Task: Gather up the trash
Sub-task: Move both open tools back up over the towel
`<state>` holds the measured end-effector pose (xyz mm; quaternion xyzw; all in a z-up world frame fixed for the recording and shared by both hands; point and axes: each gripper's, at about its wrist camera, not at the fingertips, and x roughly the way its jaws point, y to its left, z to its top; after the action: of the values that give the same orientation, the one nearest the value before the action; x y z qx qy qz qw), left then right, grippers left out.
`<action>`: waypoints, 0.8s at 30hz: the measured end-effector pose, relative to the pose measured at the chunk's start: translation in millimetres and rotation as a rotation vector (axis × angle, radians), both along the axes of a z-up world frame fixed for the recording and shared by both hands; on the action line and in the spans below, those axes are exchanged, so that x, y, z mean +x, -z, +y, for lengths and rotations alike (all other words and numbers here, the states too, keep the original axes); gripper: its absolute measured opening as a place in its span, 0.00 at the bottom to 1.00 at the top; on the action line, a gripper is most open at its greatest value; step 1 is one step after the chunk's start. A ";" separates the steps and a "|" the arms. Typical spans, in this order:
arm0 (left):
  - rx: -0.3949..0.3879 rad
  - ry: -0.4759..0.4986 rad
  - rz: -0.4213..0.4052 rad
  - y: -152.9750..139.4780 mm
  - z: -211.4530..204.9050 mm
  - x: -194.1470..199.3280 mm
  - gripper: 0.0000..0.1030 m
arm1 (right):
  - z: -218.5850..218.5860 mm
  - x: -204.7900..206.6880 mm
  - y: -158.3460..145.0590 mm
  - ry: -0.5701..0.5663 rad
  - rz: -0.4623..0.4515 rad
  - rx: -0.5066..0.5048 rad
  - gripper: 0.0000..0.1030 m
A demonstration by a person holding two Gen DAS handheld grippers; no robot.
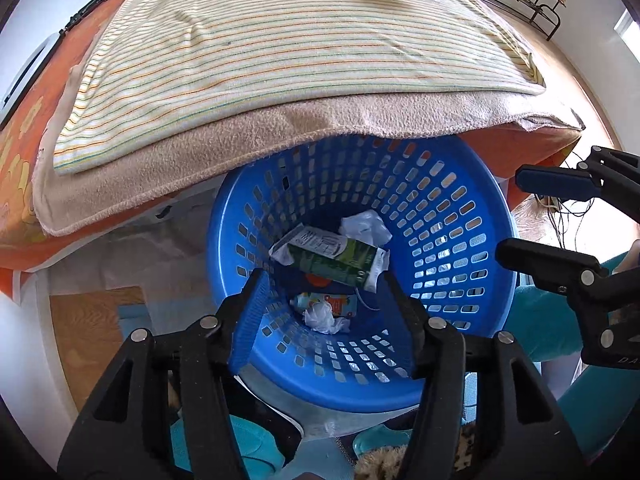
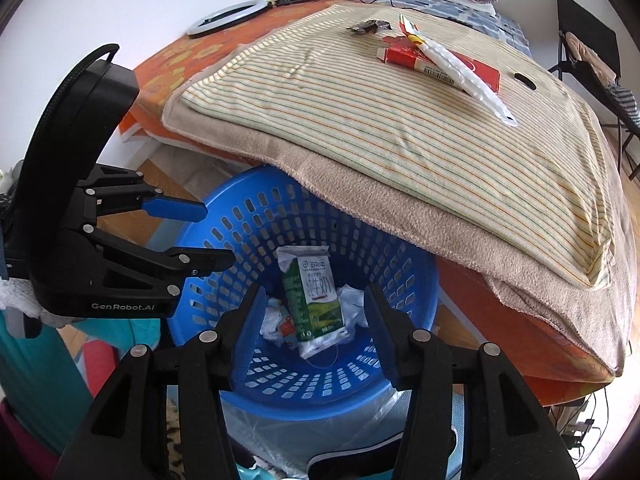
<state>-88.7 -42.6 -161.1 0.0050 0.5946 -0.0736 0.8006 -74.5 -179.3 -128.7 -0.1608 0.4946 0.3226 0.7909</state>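
Milk carton (image 2: 314, 300): green and white, flattened and creased, lying inside the blue basket (image 2: 404, 288) on its floor. In the right wrist view its long axis is running from the far wall toward the near rim, printed face up; in the left wrist view (image 1: 334, 256) it is lying slantwise, one crumpled white end at the left, the other at the right.

Around it in the basket: crumpled white paper wads (image 1: 366, 226), a further wad (image 1: 322, 318), and a small orange-printed wrapper (image 1: 336, 304) partly under the carton.

Basket: round plastic, walls pierced with rows of slots, standing on the floor, its far rim tucked under the overhanging edge of a bed.

Left claw (image 1: 330, 310): hanging over the basket mouth, jaws standing apart, gripping nothing. Right claw (image 2: 316, 328): likewise apart over the carton, empty, blue ribbed pads showing.

Bed: beige fuzzy blanket (image 2: 420, 208) under a striped cloth (image 2: 380, 120). Lying on the cloth: a red box (image 2: 440, 65), a long white wrapper (image 2: 464, 76), a small dark wrapper (image 2: 368, 26).
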 end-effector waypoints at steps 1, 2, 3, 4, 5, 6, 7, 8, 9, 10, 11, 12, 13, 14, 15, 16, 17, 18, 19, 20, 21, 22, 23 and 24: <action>0.000 -0.001 -0.001 -0.2 0.5 0.1 0.58 | -0.4 0.4 0.0 0.003 0.001 0.000 0.49; -0.001 -0.002 -0.001 -0.3 0.6 0.3 0.58 | -0.8 1.5 0.0 0.006 0.002 -0.001 0.51; 0.000 -0.003 -0.001 -0.4 1.1 0.4 0.58 | -1.3 1.8 -0.1 0.010 0.001 -0.001 0.54; 0.000 -0.006 -0.001 -0.4 1.7 0.5 0.59 | -1.4 2.5 -0.4 0.014 0.000 -0.001 0.56; -0.002 -0.010 -0.001 -0.4 2.1 0.8 0.60 | -2.0 3.0 -0.8 0.017 0.000 -0.001 0.58; -0.004 -0.014 -0.001 -0.7 3.0 1.2 0.61 | -2.5 3.3 -1.3 0.021 -0.002 0.000 0.59; -0.006 -0.018 -0.002 -1.1 4.0 1.4 0.63 | -3.0 3.6 -1.7 0.024 -0.004 -0.001 0.59; -0.008 -0.022 -0.001 -1.7 4.4 1.9 0.63 | -3.8 4.1 -2.2 0.029 -0.006 -0.003 0.60; -0.008 -0.026 -0.002 -2.1 5.6 2.4 0.63 | -4.3 4.8 -2.6 0.033 -0.006 -0.003 0.63; -0.009 -0.032 -0.003 -2.9 6.7 2.7 0.63 | -5.9 5.9 -2.8 0.038 -0.004 -0.002 0.64; -0.011 -0.036 -0.003 -4.1 8.3 3.5 0.63 | -7.1 7.0 -3.3 0.046 0.001 0.000 0.67; -0.012 -0.040 -0.003 -5.4 9.6 4.3 0.63 | -8.2 8.3 -3.8 0.052 0.006 0.003 0.67; -0.013 -0.044 -0.004 -6.6 10.4 5.0 0.63 | -9.6 8.9 -4.6 0.057 0.013 0.007 0.67; -0.014 -0.048 -0.005 -8.2 11.3 6.1 0.63 | -10.1 10.1 -5.2 0.061 0.017 0.009 0.67; -0.016 -0.054 -0.006 -9.9 12.6 7.7 0.63 | -10.5 11.9 -6.0 0.065 0.019 0.009 0.67; -0.022 -0.060 -0.007 -11.7 14.1 9.3 0.63 | -11.2 13.2 -7.3 0.069 0.018 0.006 0.67; -0.029 -0.065 -0.009 -14.2 15.2 11.4 0.63 | -12.0 14.6 -9.0 0.075 0.017 0.004 0.67; -0.035 -0.069 -0.013 -17.6 16.5 13.8 0.63 | -12.6 16.3 -10.9 0.081 0.015 0.004 0.67; -0.039 -0.071 -0.019 -21.4 17.7 16.3 0.63 | -13.4 18.1 -13.4 0.087 0.014 0.004 0.67; -0.039 -0.073 -0.028 -25.3 18.1 18.8 0.63 | -14.5 20.2 -16.2 0.094 0.014 0.006 0.68; -0.038 -0.074 -0.038 -29.6 19.2 22.0 0.63 | -15.5 22.5 -19.2 0.102 0.012 0.008 0.69; -0.036 -0.074 -0.047 -34.0 20.2 25.5 0.63 | -16.8 24.9 -22.4 0.110 0.007 0.010 0.70; -0.032 -0.071 -0.057 -38.3 21.6 30.0 0.63 | -18.3 27.4 -25.7 0.119 0.001 0.013 0.73; -0.026 -0.070 -0.068 -42.8 23.2 35.0 0.63 | -19.8 30.4 -29.2 0.127 -0.005 0.015 0.76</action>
<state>-53.7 -19.4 -118.3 -0.0237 0.5660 -0.0532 0.8224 -44.1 -199.2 -99.5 -0.1240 0.4994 0.2749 0.8122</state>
